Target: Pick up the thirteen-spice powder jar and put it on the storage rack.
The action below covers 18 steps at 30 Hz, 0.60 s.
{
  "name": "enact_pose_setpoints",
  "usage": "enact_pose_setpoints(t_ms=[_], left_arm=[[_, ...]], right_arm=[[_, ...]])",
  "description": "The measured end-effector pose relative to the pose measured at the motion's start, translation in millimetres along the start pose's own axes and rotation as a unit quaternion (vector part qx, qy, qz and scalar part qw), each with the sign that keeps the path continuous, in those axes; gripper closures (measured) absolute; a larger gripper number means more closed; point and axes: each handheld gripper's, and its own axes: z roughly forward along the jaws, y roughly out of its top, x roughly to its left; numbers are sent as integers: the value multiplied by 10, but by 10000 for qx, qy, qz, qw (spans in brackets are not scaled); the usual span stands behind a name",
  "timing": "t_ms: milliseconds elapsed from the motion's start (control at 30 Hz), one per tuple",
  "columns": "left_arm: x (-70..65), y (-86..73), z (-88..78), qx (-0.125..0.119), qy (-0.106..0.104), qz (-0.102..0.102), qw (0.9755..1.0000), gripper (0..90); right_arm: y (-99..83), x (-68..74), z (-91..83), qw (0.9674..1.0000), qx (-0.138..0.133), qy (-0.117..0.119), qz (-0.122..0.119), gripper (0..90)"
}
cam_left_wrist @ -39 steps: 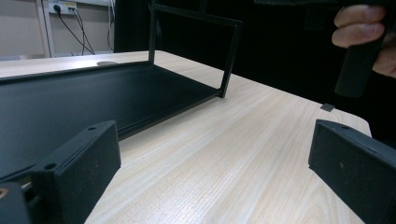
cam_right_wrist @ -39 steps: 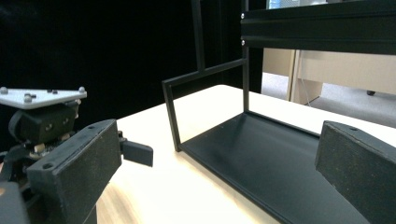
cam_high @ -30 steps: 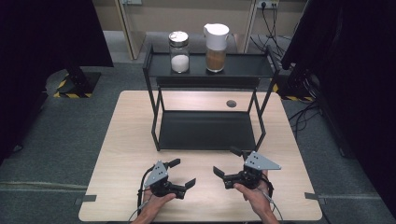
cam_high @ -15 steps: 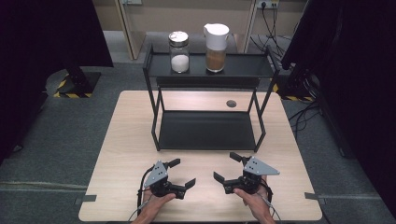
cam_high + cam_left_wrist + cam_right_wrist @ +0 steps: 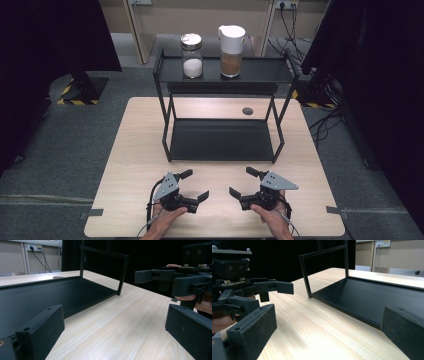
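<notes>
My left gripper (image 5: pixel 196 185) and right gripper (image 5: pixel 240 181) rest low over the near part of the wooden table (image 5: pixel 135 150), facing each other a short gap apart. Both are open with nothing between the jaws. In the left gripper view my own gripper (image 5: pixel 115 335) gapes over bare wood, with the right gripper (image 5: pixel 175 280) ahead on the right. In the right gripper view my own gripper (image 5: pixel 327 332) is likewise wide, and the left gripper (image 5: pixel 249 292) sits at the left. A black two-tier rack (image 5: pixel 222 140) stands just beyond both.
On the rack's top shelf (image 5: pixel 265 70) stand a glass jar of white powder (image 5: pixel 191 56) and a white-lidded jug of brown contents (image 5: pixel 232 45). A small dark disc (image 5: pixel 247 111) lies on the table behind the rack. Cables run on the floor at right (image 5: pixel 325 125).
The right gripper has drifted slightly toward the near edge of the table. The left gripper has hardly moved. Both stay open.
</notes>
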Motion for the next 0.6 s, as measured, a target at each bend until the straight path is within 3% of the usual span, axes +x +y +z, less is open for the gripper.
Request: enact_pose_setpoints(t_ms=[600], left_arm=[[-3, -3, -1, 3, -5, -17, 10000, 16]], right_arm=[[-31, -23, 11, 9999, 21, 10, 100, 7]])
